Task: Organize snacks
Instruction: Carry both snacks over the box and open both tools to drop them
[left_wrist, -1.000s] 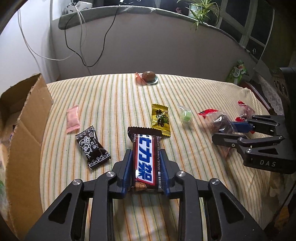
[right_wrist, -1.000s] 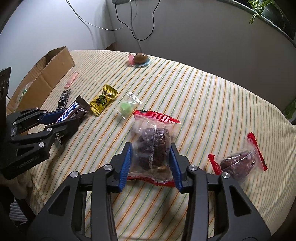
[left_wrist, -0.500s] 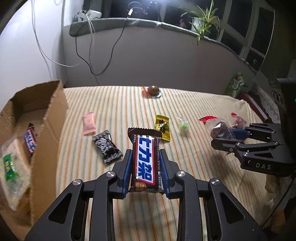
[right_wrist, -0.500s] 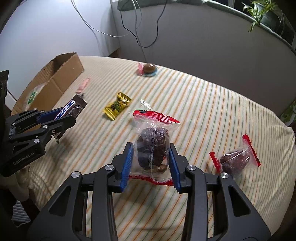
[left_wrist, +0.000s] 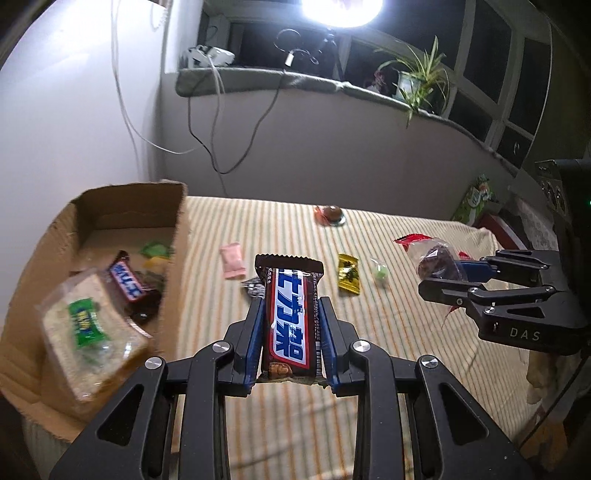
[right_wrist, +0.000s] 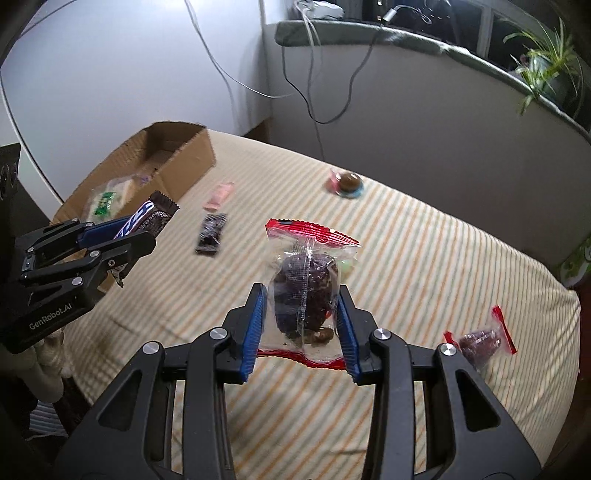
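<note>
My left gripper (left_wrist: 291, 314) is shut on a brown chocolate bar (left_wrist: 290, 314) with a blue and white label, held above the striped table. It also shows in the right wrist view (right_wrist: 147, 221). My right gripper (right_wrist: 301, 306) is shut on a clear red-edged packet of dark snack (right_wrist: 304, 291), also lifted. That packet shows in the left wrist view (left_wrist: 436, 258). A cardboard box (left_wrist: 177, 236) at the left holds several snacks, among them a bread packet (left_wrist: 85, 328) and another bar (left_wrist: 127, 282).
On the striped tablecloth (right_wrist: 424, 258) lie a pink packet (left_wrist: 232, 260), a black packet (right_wrist: 211, 233), a yellow packet (left_wrist: 349, 274), a green candy (left_wrist: 380, 273), a round brown sweet (right_wrist: 349, 181) and a second red-edged packet (right_wrist: 480, 338). A wall with cables stands behind.
Both grippers have lifted with their snacks. The left gripper has moved toward the cardboard box, so its inside shows more fully.
</note>
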